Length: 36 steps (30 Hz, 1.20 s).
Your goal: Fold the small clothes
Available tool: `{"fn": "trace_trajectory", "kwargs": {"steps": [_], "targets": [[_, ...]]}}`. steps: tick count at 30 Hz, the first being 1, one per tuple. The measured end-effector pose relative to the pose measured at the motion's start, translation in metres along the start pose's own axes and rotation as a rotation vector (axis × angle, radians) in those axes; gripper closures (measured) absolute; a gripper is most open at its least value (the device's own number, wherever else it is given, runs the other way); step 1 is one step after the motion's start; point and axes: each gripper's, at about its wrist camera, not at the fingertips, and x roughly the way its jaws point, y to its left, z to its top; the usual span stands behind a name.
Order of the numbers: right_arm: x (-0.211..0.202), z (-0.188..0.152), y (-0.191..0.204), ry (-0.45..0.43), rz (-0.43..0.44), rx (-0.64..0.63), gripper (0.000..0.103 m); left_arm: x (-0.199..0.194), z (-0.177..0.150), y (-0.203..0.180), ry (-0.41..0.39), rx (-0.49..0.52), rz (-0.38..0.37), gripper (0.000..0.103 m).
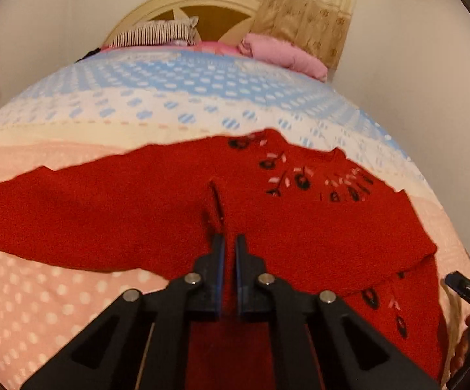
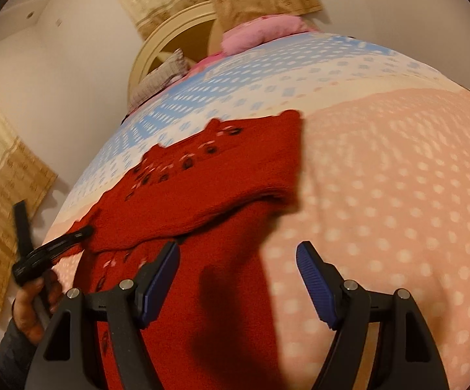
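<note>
red sweater [image 2: 202,195] blurred, hem cut off

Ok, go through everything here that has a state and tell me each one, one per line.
Red sweater: lying on the bed, partly folded over itself.
Left gripper: nearly shut, pinching a ridge of sweater fabric.
Right gripper: open, holding nothing.
Pink blanket: bundled by the headboard.
Striped pillow: resting against the headboard.

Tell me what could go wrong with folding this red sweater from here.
The left gripper is nearly closed over the red sweater but seems to pinch only a thin ridge of knit, so it may slip free. The right gripper hangs open, so nothing pins the far side and the folded layer could drag across the bedspread.
</note>
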Motion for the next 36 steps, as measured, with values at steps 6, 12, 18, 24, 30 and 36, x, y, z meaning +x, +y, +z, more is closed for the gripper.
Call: {"fn": "trace_trajectory", "kwargs": {"steps": [6, 12, 18, 24, 30, 36], "targets": [[0.007, 0.005, -0.004, 0.011, -0.086, -0.031, 0.028, -0.003, -0.004, 0.017, -0.004, -0.011, 0.053, 0.097], [0.041, 0.019, 0.014, 0.052, -0.294, -0.164, 0.028, 0.018, -0.009, 0.023, 0.018, -0.062, 0.076, 0.097], [0.033, 0.007, -0.007, 0.051, -0.344, -0.140, 0.038, 0.024, -0.014, 0.027, 0.039, -0.071, 0.082, 0.089], [0.017, 0.026, 0.026, 0.006, -0.292, -0.158, 0.038, 0.024, -0.013, 0.026, 0.043, -0.083, 0.081, 0.084], [0.062, 0.044, 0.065, 0.125, 0.003, -0.173, 0.038, 0.001, -0.018, 0.040, 0.009, -0.098, 0.114, 0.049], [0.083, 0.025, 0.062, 0.181, -0.147, -0.257, 0.038, -0.027, -0.023, 0.085, -0.028, -0.058, 0.218, 0.036]]}}
